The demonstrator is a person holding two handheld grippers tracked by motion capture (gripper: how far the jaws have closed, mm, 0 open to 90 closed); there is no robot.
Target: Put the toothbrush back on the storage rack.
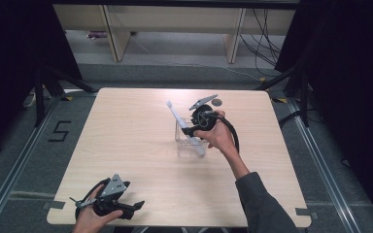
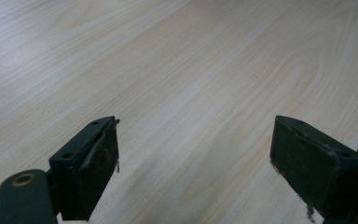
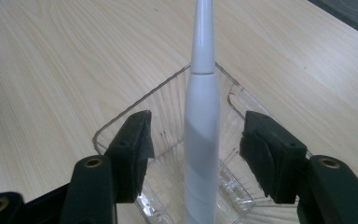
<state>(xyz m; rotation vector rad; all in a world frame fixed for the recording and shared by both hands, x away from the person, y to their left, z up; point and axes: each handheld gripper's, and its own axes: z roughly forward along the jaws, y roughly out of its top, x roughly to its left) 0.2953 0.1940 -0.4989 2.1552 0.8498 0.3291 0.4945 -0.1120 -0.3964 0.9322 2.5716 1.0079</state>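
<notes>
Left gripper, jaws wide and empty, over bare surface; right gripper jaws part-open, straddling the white toothbrush in the clear container, not gripping.

Left hand: at the near left corner of the surface, wrapped around its gripper from behind.
Left gripper: lies low and about level, pointing to the right in the high view; jaws stand wide apart with nothing between them.
Right arm: comes in from the lower right, dark sleeve to mid-forearm, wrist bare and stretched forward.
Right hand: past the middle of the surface, raised above it.
Right gripper: pointing left and downward in the high view; jaws parted, pads pressing on nothing.
</notes>
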